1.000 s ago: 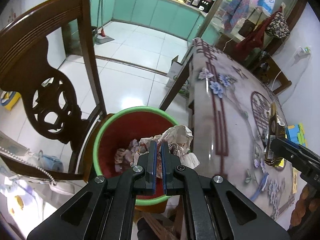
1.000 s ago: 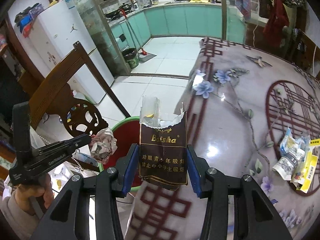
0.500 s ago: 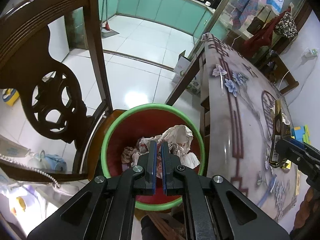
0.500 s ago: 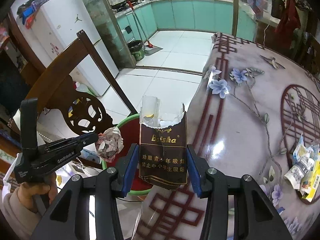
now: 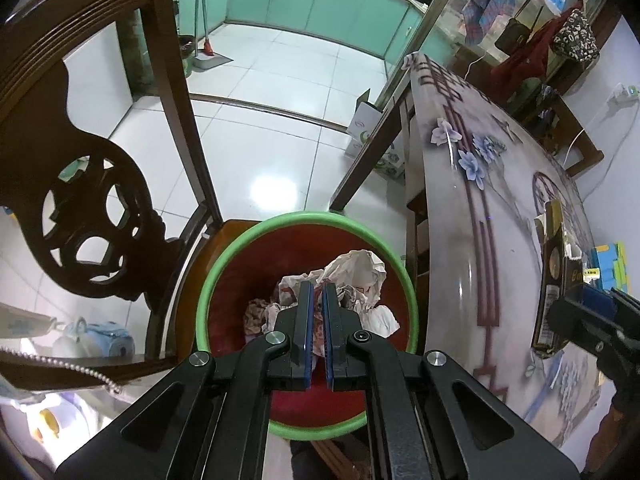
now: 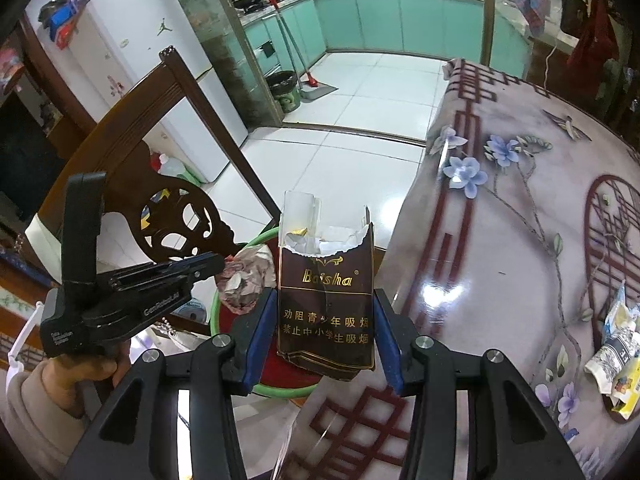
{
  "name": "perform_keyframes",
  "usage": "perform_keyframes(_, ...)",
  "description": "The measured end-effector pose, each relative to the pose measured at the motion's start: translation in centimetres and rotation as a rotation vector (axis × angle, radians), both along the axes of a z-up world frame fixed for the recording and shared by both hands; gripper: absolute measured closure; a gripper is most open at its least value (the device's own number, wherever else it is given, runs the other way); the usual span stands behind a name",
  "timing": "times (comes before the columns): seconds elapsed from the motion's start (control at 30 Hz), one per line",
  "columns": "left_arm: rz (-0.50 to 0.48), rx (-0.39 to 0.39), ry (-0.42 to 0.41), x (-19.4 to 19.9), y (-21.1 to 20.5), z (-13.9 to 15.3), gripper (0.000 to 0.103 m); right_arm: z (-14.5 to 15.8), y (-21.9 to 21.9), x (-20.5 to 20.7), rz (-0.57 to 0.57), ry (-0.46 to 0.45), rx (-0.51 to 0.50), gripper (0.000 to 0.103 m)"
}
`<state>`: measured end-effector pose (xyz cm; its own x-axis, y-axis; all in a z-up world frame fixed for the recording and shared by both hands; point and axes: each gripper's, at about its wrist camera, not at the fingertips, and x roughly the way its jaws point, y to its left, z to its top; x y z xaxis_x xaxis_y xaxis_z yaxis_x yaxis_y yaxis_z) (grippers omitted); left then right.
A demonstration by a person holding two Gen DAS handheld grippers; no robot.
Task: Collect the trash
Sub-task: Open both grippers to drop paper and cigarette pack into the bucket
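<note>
Chair (image 5: 92, 216) at 9 o'clock; green-rimmed red bin (image 5: 224, 276) on its seat; left gripper (image 5: 316, 292) above bin, jaws pinched tight on crumpled paper (image 5: 360, 272); right gripper (image 6: 324, 320) at 3 o'clock, jaws clamping torn brown cigarette pack (image 6: 326, 300) over bench (image 6: 520, 240) edge

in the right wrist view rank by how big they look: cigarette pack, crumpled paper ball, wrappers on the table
1. cigarette pack, though it is nearest the camera
2. crumpled paper ball and wrappers: look alike, unsure
</note>
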<state>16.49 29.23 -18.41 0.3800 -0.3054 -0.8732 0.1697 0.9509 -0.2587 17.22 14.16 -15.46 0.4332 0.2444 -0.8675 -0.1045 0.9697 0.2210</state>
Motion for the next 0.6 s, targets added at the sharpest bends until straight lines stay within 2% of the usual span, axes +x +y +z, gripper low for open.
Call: perform_keyframes(0.6,0.023,0.014,0.027,0.64,0.45,-0.99,0.099,-0.67,0.92,1.00,0.038,0.008,-0.009,0.058)
